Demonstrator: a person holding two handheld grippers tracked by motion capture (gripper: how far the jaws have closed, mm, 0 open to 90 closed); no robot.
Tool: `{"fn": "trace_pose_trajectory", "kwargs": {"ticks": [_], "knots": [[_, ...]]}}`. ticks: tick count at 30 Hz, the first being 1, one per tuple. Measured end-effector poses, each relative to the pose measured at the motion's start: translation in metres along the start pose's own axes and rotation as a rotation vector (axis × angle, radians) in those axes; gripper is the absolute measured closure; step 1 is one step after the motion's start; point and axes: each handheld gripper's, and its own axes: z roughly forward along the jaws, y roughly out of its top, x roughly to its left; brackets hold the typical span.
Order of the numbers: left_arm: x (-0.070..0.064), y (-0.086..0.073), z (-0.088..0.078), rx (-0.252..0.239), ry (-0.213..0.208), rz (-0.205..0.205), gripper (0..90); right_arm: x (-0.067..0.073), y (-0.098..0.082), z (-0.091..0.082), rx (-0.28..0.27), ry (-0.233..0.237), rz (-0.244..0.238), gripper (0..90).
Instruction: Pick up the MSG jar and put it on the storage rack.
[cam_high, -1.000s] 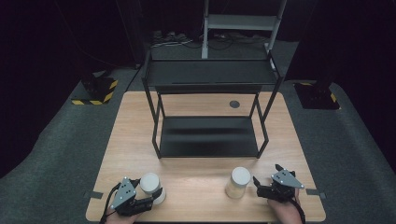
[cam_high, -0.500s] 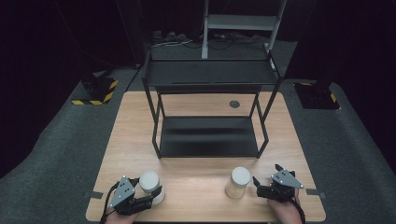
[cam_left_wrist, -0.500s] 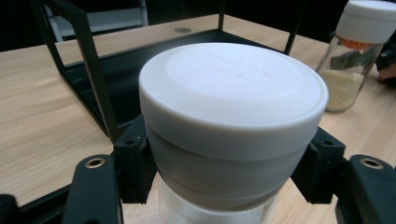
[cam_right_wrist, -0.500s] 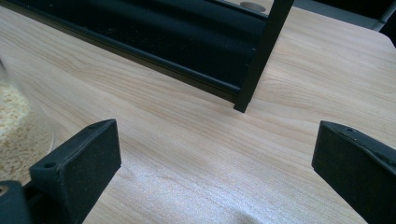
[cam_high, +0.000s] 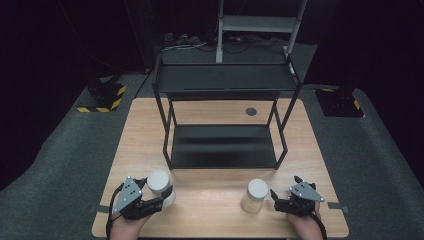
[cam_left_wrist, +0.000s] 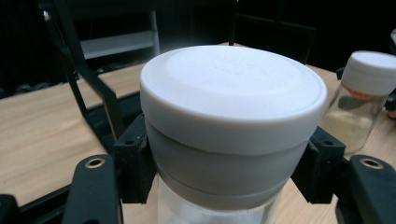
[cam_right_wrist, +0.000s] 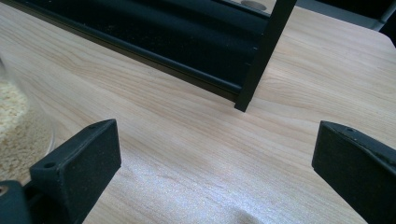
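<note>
The wooden tabletop (cam_high: 220, 205) is seen across the centre and lower part of the high view. A black two-tier metal rack (cam_high: 225, 145) is stood on it at centre frame, w/ one leg (cam_right_wrist: 261, 56) caught at upper centre of the right claw view. Two white-lidded jars are placed in front of the rack, well apart. The left jar (cam_high: 161, 186) is found lower left of the high view, clenched betw. the pads of the left claw (cam_high: 162, 195) just under its lid; in the left claw view the lid (cam_left_wrist: 233, 93) is pressed on both sides by the black pads (cam_left_wrist: 133, 163). The right jar (cam_high: 255, 195) is stood lower centre-right, holding pale grainy contents. The right claw (cam_high: 275, 197) is held just beside it, released, jaws spread wide over bare wood; the jar's glass wall (cam_right_wrist: 21, 126) is glimpsed at left edge.
</note>
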Motion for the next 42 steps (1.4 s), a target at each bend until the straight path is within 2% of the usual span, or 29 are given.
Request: {"fn": "trace_pose_trajectory", "kwargs": {"ticks": [5,12,25,26,32,42], "knots": [[0.001,0.015,0.006,-0.014,0.004,0.016,34.4,0.0,0.0,0.0,-0.001,0.001,-0.001,0.2],[0.003,0.027,0.013,-0.023,0.006,0.023,34.4,0.0,0.0,0.0,-0.001,0.002,-0.001,0.2],[0.013,0.044,0.026,-0.048,0.015,0.007,34.4,-0.001,0.0,0.0,-0.003,0.004,-0.001,0.2],[0.013,0.047,0.027,-0.051,0.021,0.016,34.4,-0.001,0.0,0.0,-0.002,0.005,0.0,0.2],[0.016,0.056,0.03,-0.064,0.016,0.006,34.4,-0.001,-0.001,0.0,-0.004,0.006,0.003,0.2],[0.02,0.079,0.038,-0.094,0.029,0.018,34.4,-0.001,0.0,0.0,-0.002,0.004,0.001,0.2]]}}
